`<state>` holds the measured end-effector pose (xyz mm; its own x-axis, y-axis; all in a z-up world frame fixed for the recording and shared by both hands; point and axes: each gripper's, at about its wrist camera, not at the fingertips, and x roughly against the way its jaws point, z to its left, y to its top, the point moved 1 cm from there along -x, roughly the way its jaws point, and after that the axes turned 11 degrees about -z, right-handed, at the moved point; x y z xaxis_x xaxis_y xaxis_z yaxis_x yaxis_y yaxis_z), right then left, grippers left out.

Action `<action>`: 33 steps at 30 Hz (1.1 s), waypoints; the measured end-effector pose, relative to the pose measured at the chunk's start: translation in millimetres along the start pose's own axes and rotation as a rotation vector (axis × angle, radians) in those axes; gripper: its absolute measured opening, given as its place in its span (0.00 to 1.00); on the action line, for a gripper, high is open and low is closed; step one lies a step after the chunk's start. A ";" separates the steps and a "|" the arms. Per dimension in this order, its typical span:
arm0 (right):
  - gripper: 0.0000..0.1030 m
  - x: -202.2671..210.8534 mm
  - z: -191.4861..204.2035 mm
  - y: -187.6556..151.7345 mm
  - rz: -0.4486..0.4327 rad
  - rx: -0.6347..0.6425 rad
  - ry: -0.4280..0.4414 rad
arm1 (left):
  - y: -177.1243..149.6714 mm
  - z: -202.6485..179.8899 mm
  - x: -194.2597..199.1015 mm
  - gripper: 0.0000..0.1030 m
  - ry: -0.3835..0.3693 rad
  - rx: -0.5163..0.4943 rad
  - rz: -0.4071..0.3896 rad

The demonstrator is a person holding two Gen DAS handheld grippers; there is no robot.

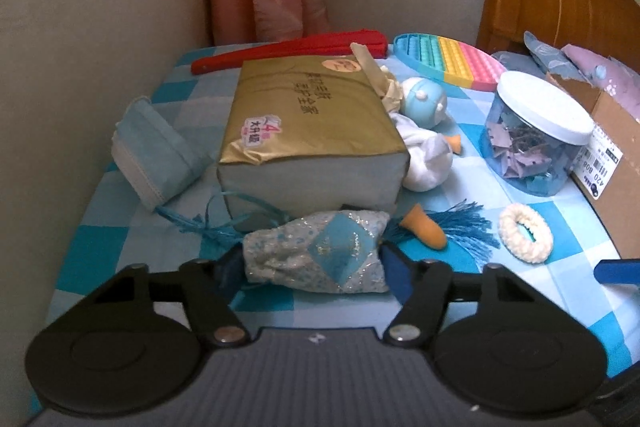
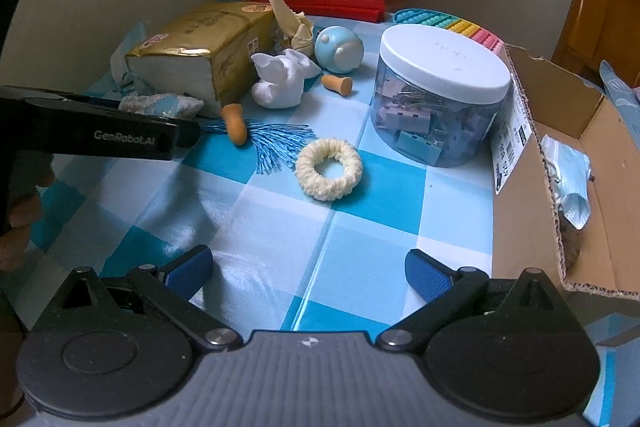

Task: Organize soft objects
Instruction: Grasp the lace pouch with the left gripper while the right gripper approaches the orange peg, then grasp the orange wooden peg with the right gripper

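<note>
Between your left gripper's [image 1: 314, 261] pads sits the sequined sachet [image 1: 320, 253], gripped at the tissue pack's [image 1: 308, 123] base. Its tassel [image 1: 472, 231] may snag the near orange peg [image 1: 426, 229]. Your right gripper [image 2: 308, 269] hangs wide, empty. Two pegs, one scrunchie [image 2: 329, 169].

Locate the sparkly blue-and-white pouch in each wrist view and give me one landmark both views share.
Left wrist view: the sparkly pouch lies low in the centre, between the left tool's fingers, just in front of the gold tissue pack.
Right wrist view: the pouch shows at middle left, partly hidden behind the left tool's black body, beside the same pack.
Shared landmark: the white-lidded clear jar.
</note>
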<state>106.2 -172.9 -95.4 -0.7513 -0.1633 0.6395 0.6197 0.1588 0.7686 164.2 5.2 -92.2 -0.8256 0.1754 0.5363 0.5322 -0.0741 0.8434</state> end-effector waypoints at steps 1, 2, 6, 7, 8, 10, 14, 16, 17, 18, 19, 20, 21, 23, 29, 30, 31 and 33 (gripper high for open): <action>1.00 -0.1 0.4 0.0 0.000 -0.002 -0.003 | 0.1 1.7 1.5 0.62 -0.001 0.008 0.000; 1.00 -0.2 0.7 0.0 -0.001 -0.004 -0.005 | 0.3 3.6 3.8 0.60 -0.001 0.017 -0.002; 1.00 -1.0 0.8 0.8 0.004 -0.009 -0.011 | 1.7 10.4 16.4 0.55 0.005 0.040 -0.010; 1.00 -1.2 1.1 1.2 0.007 -0.010 -0.013 | 2.4 11.0 19.5 0.55 0.003 0.039 -0.013; 1.00 -1.5 1.3 1.3 0.008 -0.011 -0.015 | 2.6 10.8 22.7 0.55 0.002 0.030 -0.016; 1.00 -2.3 2.0 1.7 0.009 -0.014 -0.019 | 2.2 11.3 27.2 0.55 0.022 0.013 -0.024; 1.00 -5.3 5.0 2.9 0.015 -0.020 -0.028 | 4.4 17.6 31.5 0.55 0.033 0.035 -0.034; 1.00 -6.1 7.1 3.9 0.022 -0.020 -0.028 | 7.0 19.2 35.3 0.55 0.038 0.038 -0.048; 1.00 -6.1 8.7 4.6 0.025 -0.018 -0.025 | 8.3 19.7 37.5 0.55 0.041 0.035 -0.056; 1.00 -6.0 10.5 5.4 0.026 -0.011 -0.021 | 9.8 20.4 39.2 0.55 0.044 0.035 -0.061; 1.00 -5.4 13.8 6.1 0.020 0.006 -0.021 | 10.8 21.0 40.5 0.55 0.046 0.037 -0.067; 1.00 -4.2 16.9 6.6 0.008 0.025 -0.022 | 11.0 21.6 41.7 0.55 0.048 0.038 -0.070; 0.99 -2.5 20.6 7.3 -0.010 0.049 -0.022 | 11.6 22.5 42.2 0.55 0.049 0.040 -0.071; 0.98 -0.1 25.9 9.6 -0.036 0.078 0.005 | 12.1 24.6 43.2 0.55 0.053 0.052 -0.071; 0.83 -3.6 34.8 16.0 -0.072 0.141 0.108 | 12.1 26.9 43.4 0.55 0.051 0.064 -0.063; 0.82 -5.5 35.5 16.8 -0.068 0.151 0.126 | 11.8 27.1 43.1 0.55 0.051 0.065 -0.061; 0.81 -7.7 36.1 17.6 -0.065 0.160 0.136 | 11.8 27.1 43.2 0.55 0.050 0.066 -0.061; 0.81 -11.3 36.8 19.0 -0.052 0.174 0.149 | 12.4 27.8 42.9 0.55 0.050 0.071 -0.062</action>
<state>118.1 -132.2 -88.6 -0.7315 -0.3154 0.6045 0.5229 0.3094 0.7942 140.7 39.1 -59.6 -0.8647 0.1278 0.4858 0.4904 0.0052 0.8715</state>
